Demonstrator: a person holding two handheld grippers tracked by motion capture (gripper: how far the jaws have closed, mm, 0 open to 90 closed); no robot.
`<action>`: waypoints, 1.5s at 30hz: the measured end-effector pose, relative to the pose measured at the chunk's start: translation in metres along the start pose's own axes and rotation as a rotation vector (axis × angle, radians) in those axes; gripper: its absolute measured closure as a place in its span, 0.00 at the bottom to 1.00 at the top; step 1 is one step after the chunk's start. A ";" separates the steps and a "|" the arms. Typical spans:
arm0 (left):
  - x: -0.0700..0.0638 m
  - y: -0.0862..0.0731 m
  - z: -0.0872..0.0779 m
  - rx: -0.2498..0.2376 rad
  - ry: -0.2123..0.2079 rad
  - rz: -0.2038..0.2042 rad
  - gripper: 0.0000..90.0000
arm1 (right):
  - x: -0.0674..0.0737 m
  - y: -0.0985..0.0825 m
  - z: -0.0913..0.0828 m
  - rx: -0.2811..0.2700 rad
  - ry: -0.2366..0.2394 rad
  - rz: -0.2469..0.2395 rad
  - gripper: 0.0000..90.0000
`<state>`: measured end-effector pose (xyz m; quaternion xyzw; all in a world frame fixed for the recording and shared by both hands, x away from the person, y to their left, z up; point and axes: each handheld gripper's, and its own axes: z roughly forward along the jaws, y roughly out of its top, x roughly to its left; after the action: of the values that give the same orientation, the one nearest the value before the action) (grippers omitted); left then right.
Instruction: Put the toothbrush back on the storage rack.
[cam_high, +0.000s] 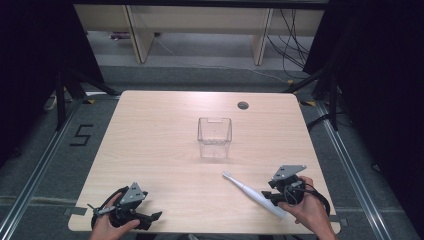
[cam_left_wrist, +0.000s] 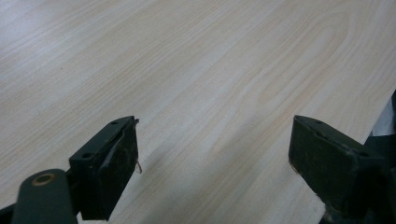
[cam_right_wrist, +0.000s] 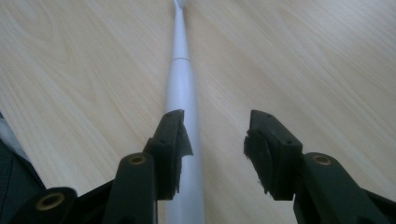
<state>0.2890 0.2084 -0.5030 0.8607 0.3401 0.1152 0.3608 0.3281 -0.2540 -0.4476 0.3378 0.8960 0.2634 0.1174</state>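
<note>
Clear bin (cam_high: 214, 137) mid-table, empty; toothbrush (cam_high: 254, 194) by right tongs (cam_right_wrist: 215, 140), both tongs agape, left tongs (cam_left_wrist: 212, 154) over bare wood.

Overhead glare on far table (cam_high: 200, 100); dark surroundings; soft, slightly blurred gripper views.

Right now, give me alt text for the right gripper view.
The right tool hangs open over a white electric toothbrush lying on the wooden table. The toothbrush runs away up the frame, under the left-hand jaw.

Pale wood-grain table (cam_high: 165, 125); white toothbrush (cam_high: 252, 194); clear bin (cam_high: 214, 137) (black tongs (cam_right_wrist: 215, 140)).
</note>
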 end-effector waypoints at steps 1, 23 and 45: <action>0.000 0.000 0.000 -0.002 0.001 0.000 0.17 | 0.000 0.004 0.003 0.002 0.001 -0.022 0.62; 0.000 0.001 0.001 0.004 -0.012 0.002 0.17 | 0.012 0.039 0.046 0.317 0.081 -0.156 0.64; 0.001 0.002 0.001 0.012 -0.007 0.021 0.17 | 0.008 0.049 0.064 0.472 0.111 -0.165 0.73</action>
<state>0.2908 0.2078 -0.5023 0.8669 0.3305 0.1141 0.3554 0.3740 -0.1922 -0.4744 0.2668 0.9622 0.0545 0.0068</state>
